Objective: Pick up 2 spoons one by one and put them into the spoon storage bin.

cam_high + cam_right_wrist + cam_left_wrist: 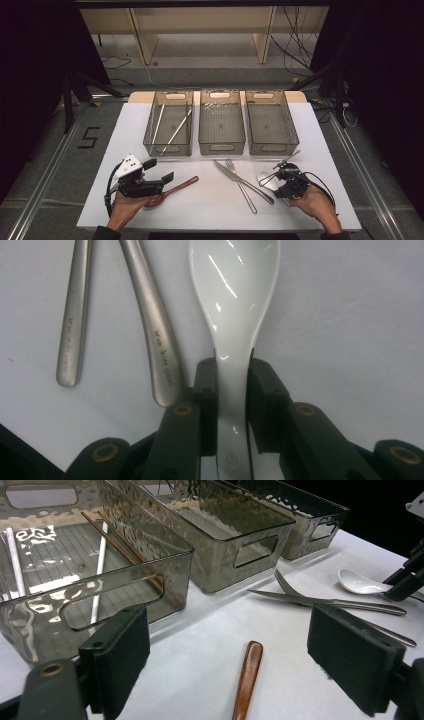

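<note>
High view, contents of the white-covered table (210,200): 3 smoked-plastic bins in a row at the far edge, cutlery on the near half, 2 hand-held grippers at the near corners.

Item 1, left bin (169,123): holds long thin sticks, some pale and some brown, lying lengthwise; in the left gripper view (60,565) they rest on its ribbed floor.
Item 2, middle bin (221,122); item 3, right bin (271,122): the 3 stand side by side, nearly touching.
Item 4, knife (243,181) and fork (241,186): crossed over each other in front of the middle bin, handles pointing to the near right.
Item 5, brown wooden spoon (172,190): flat on the table, just beside the left gripper (167,179). In the left gripper view its handle (246,680) lies between the 2 black pads, which stand wide apart and touch nothing. State: released.
Item 6, white ceramic soup spoon (266,181): on the table in front of the right bin, just right of the knife and fork handles. In the right gripper view the bowl (235,285) points away from the camera and the handle runs back between the pads. State of right gripper (232,372): clenched on the spoon handle, 1 pad pressed to each side.

Both metal handles (155,330) lie close to the left of the soup spoon in that view, apart from it.
</note>
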### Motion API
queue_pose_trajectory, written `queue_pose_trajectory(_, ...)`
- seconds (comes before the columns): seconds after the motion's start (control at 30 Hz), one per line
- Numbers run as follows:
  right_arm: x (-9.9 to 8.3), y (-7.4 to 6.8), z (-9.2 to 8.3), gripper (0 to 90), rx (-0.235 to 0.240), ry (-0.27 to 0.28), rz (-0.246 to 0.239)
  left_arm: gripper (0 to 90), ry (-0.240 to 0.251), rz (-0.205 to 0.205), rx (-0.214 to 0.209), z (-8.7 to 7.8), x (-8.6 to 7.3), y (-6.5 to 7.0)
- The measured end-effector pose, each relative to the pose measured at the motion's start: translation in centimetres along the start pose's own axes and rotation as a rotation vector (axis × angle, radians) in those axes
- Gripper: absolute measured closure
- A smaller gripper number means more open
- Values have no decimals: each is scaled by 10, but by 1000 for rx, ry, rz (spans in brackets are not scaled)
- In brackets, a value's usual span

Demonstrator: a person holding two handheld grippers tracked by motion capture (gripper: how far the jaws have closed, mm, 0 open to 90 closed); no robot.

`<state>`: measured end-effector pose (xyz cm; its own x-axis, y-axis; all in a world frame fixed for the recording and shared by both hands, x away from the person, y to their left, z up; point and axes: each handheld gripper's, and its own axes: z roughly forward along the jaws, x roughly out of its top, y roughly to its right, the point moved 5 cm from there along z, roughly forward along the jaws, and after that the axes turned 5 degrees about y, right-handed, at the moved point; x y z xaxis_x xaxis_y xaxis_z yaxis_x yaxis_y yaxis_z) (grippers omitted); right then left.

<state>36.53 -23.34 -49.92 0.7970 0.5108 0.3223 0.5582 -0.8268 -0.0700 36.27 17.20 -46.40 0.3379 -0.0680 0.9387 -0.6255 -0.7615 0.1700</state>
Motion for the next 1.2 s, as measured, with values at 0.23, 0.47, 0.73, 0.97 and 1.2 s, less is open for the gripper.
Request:
queue_pose_trajectory(0.23, 0, 0, -1, 769, 15, 14, -1, 169, -1, 0, 0, 0, 0, 0)
queue_pose_trajectory(0.47, 0, 2, 0, 772, 11, 11, 1, 169, 0, 1, 1, 0, 0, 0)
queue_pose_trajectory(0.73, 2, 1, -3, 774, 11, 33, -3, 169, 0, 0, 1, 0, 0, 0)
queue_pose_trajectory(0.97, 7, 0, -10, 775, 23, 76, -10, 169, -1, -1, 2, 0, 0, 0)
queue_pose_trajectory(1.2, 25, -3, -21, 775, 69, 146, -9, 169, -1, -4, 2, 0, 0, -1)
